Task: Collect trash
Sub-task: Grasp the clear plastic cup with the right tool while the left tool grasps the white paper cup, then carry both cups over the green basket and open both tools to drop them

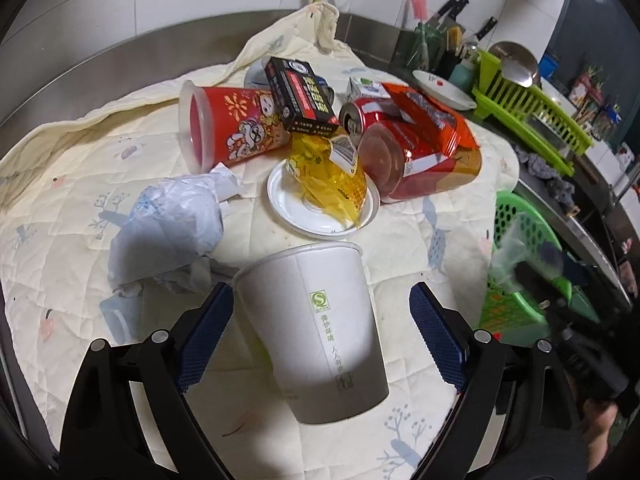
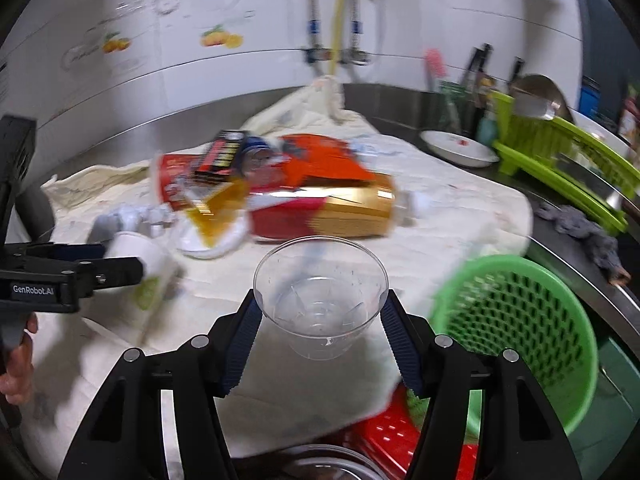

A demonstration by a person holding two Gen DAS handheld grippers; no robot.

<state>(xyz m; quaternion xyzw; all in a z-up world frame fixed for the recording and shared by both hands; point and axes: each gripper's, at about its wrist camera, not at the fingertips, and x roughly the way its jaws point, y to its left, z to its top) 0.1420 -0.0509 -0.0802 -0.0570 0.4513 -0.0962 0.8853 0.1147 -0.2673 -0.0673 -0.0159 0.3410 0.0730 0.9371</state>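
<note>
step: gathering cups | left gripper (image 1: 320,336): jaws spread around paper cup (image 1: 316,332), lying just beside the green basket (image 2: 516,344) | right gripper (image 2: 320,316): jaws clamped on clear plastic cup (image 2: 320,300), near basket | next: likely drop into basket

Left wrist view: close above the quilted bench (image 1: 60,184), facing the tiled wall. Right wrist view: further right, lower, same heading. Both share the trash heap (image 1: 320,132) and green basket (image 2: 516,320).
</note>
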